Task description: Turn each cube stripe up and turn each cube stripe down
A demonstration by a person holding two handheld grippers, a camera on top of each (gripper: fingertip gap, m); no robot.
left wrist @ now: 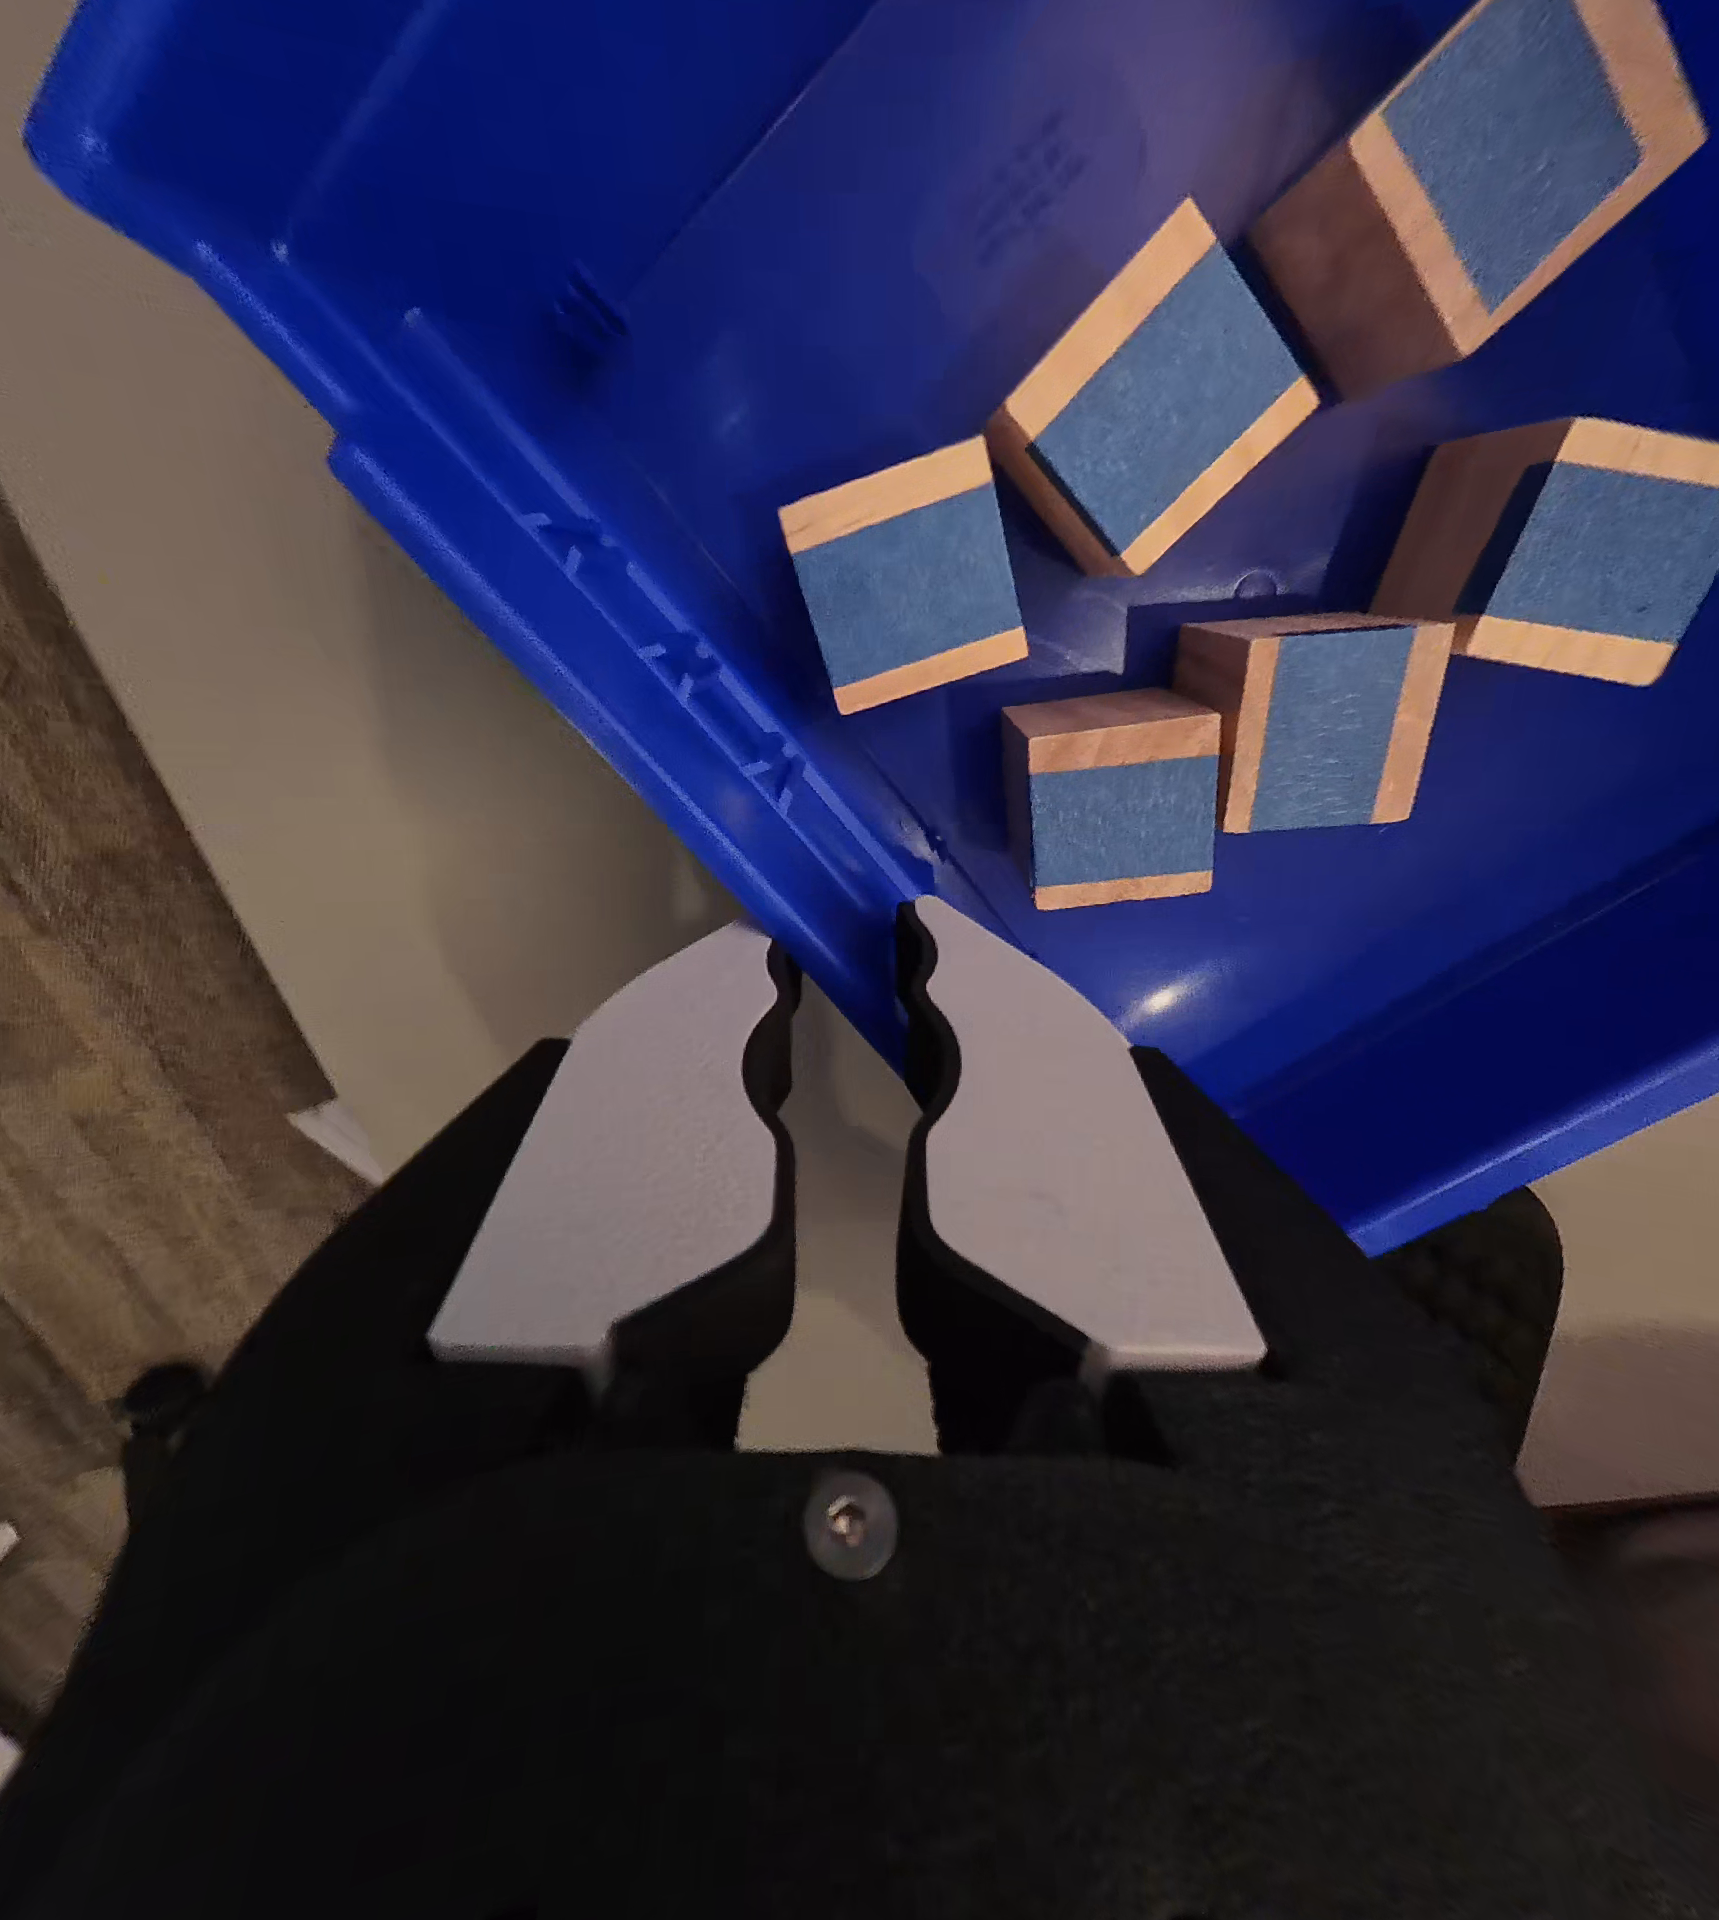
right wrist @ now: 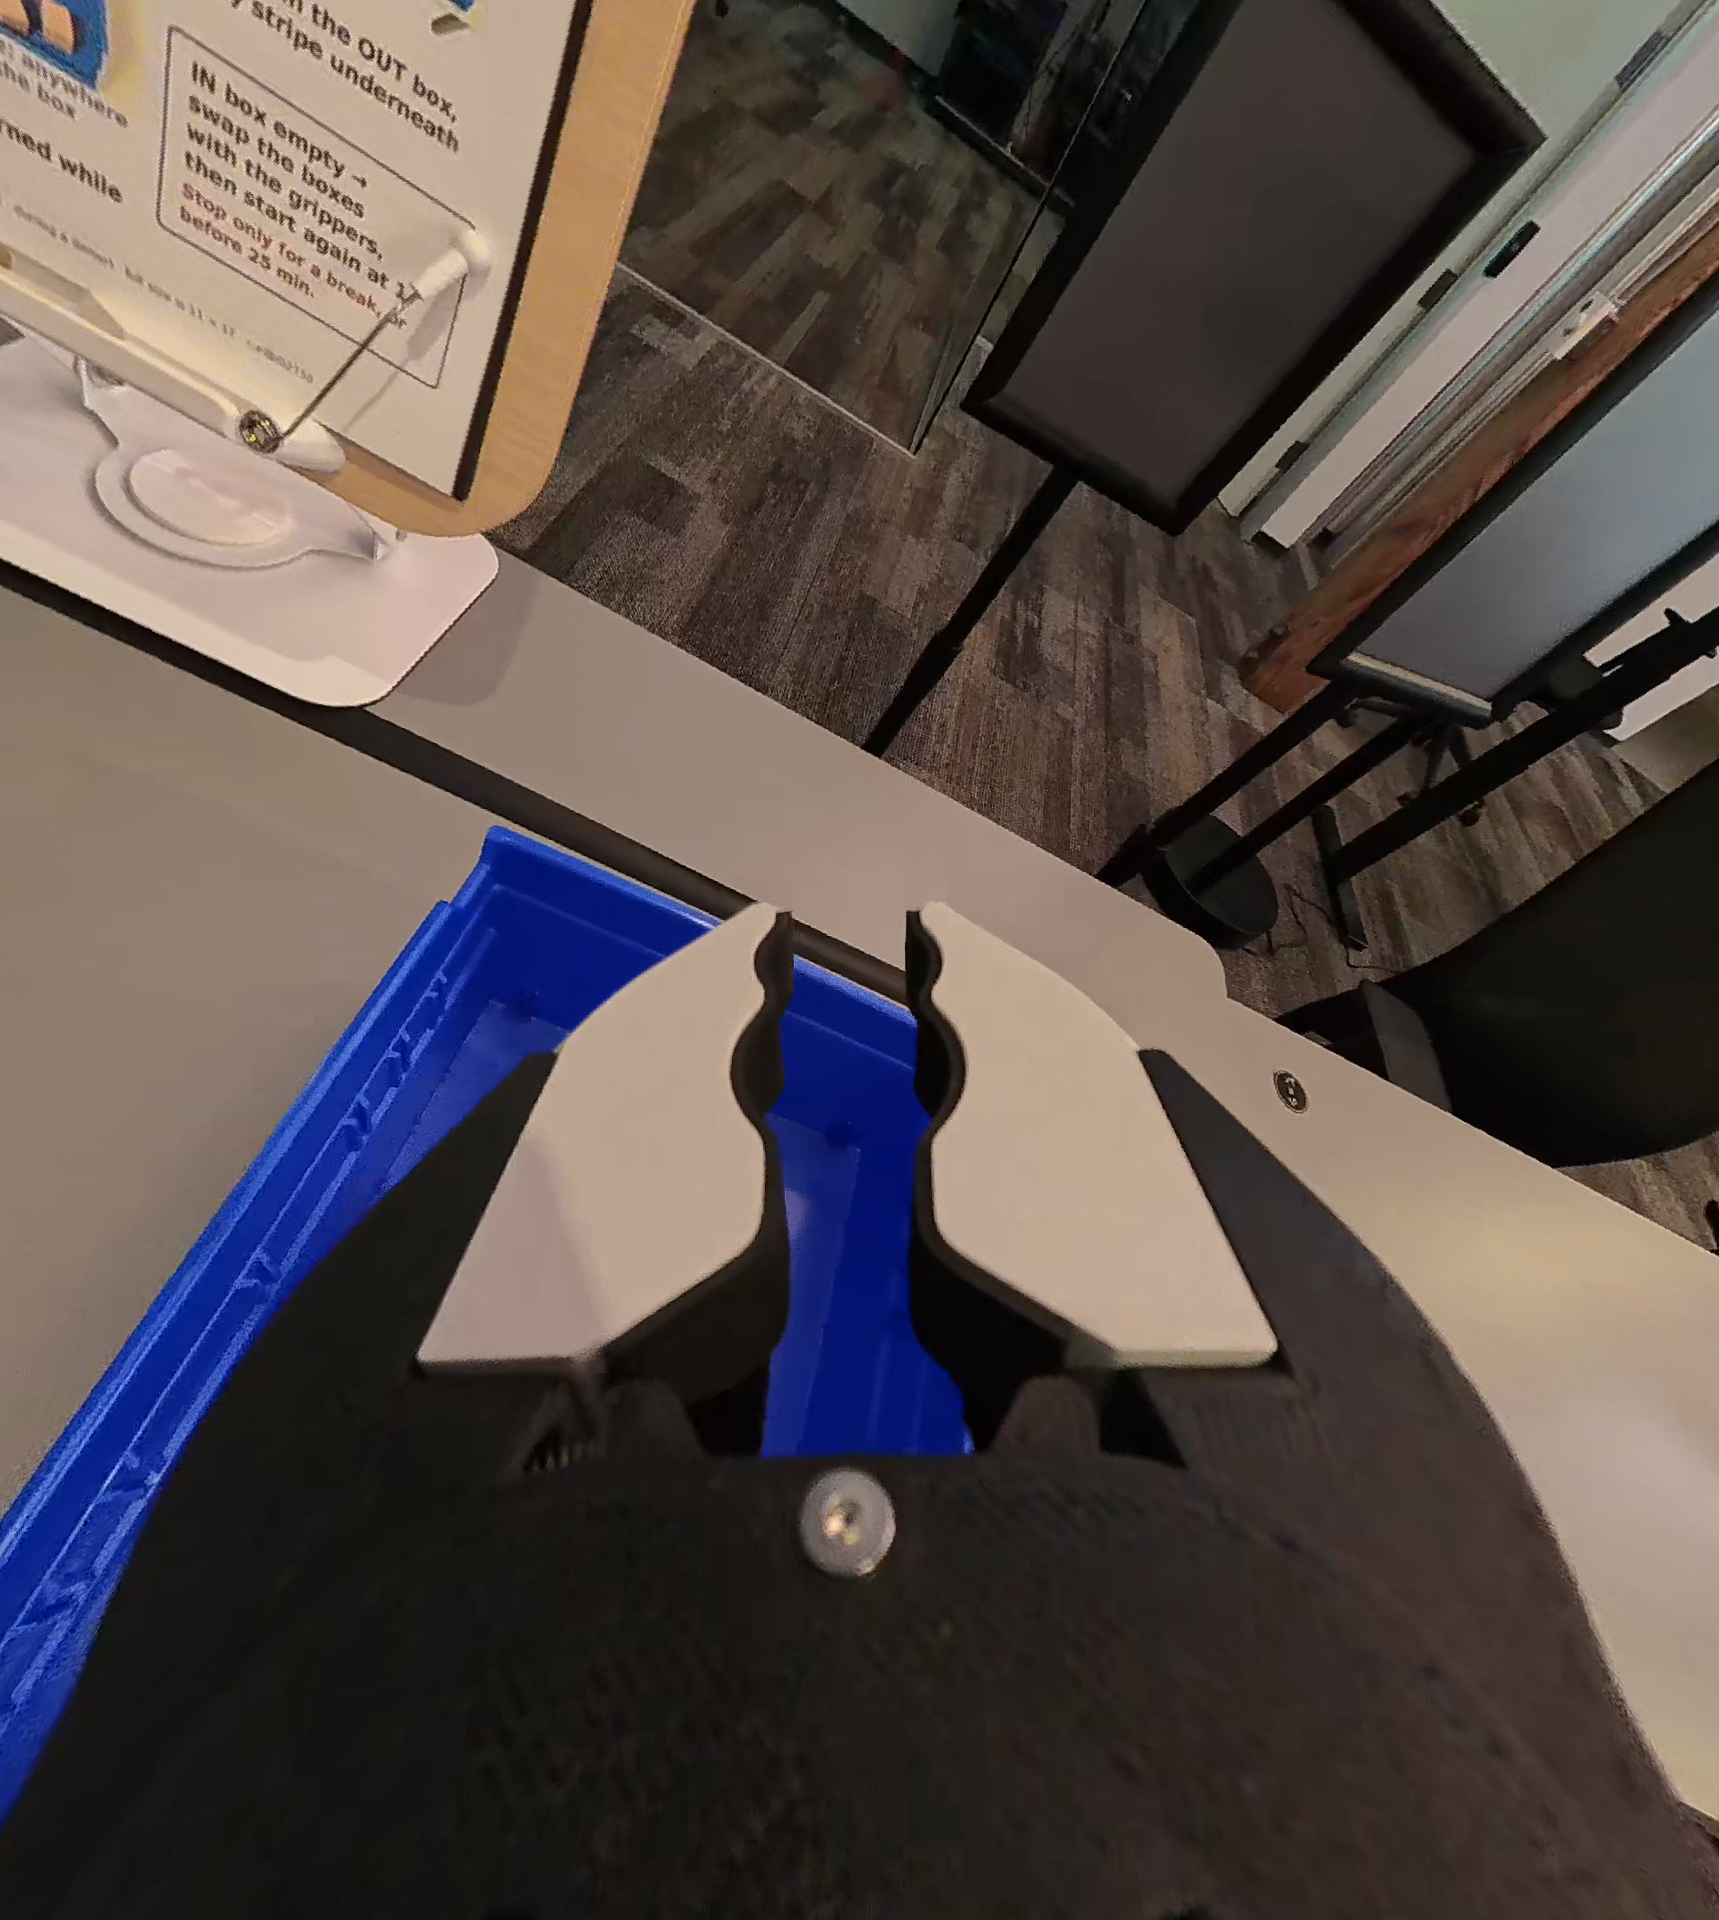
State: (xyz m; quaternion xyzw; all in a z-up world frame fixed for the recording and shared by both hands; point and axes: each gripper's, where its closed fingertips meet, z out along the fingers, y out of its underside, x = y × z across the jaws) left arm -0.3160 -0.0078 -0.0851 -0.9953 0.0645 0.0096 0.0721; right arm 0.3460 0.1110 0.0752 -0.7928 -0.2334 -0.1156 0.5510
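— Looking along the left gripper (left wrist: pixel 842 940), what did you see?

— Its fingers (left wrist: pixel 1031 1143) straddled the rim of a blue plastic bin (left wrist: pixel 543 301), one outside the wall, one inside, with a narrow gap between them. Whether they pinched the wall, I could not tell. The gripper pointed down onto the bin's corner.

— And the cubes?

— Six wooden cubes lay on the bin floor, each with its blue stripe up: the nearest cube (left wrist: pixel 1117 800) touched a second cube (left wrist: pixel 1322 727), a left cube (left wrist: pixel 905 574) sat beside a middle cube (left wrist: pixel 1161 387), with a right cube (left wrist: pixel 1603 551) and a far cube (left wrist: pixel 1499 177) beyond.

— The right gripper (right wrist: pixel 847 940)?

— It hung tilted over another blue bin (right wrist: pixel 242 1247) on the grey table (right wrist: pixel 159 831), fingers slightly parted, holding nothing. An instruction board (right wrist: pixel 335 208) on a white stand (right wrist: pixel 242 582) stood at the table's far edge.
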